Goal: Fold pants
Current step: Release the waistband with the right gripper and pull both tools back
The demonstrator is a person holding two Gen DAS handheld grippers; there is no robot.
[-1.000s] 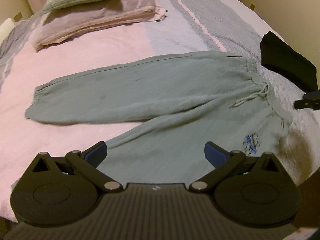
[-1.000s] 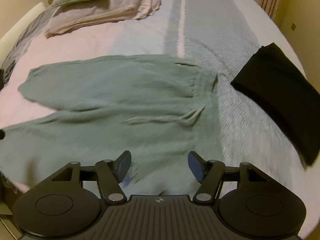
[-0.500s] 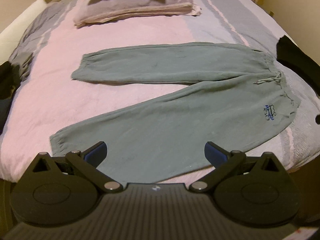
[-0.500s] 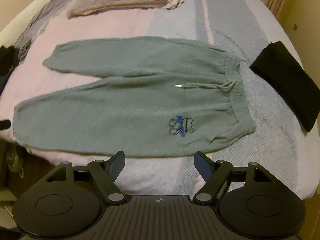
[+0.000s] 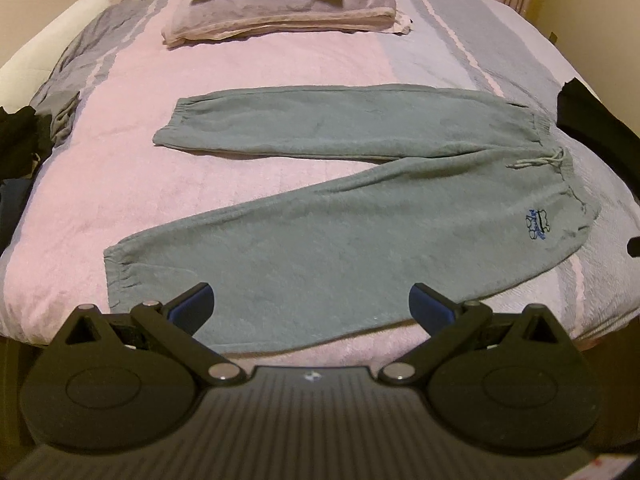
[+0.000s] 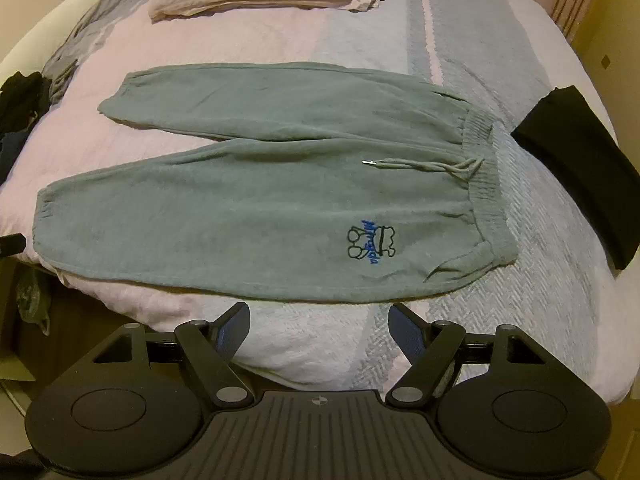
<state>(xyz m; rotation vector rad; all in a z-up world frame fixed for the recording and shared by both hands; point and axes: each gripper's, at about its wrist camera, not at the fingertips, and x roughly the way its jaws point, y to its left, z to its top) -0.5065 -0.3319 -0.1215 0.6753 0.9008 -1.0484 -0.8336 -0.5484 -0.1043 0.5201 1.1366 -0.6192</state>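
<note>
Pants (image 5: 340,216) spread flat on bed (image 5: 280,60), waistband right, legs left. Left tongs (image 5: 312,304) spread, empty, over near leg. Right tongs (image 6: 318,324) just opened wide, empty, near bed edge.

Grey-green pants (image 6: 248,184) are marked with a blue and black embroidered logo (image 6: 372,249). The bedspread (image 5: 248,52) is banded in pink and grey stripes. At right, a black folded garment (image 6: 580,168) is seen. Blue-padded black grippers are seen below.
</note>
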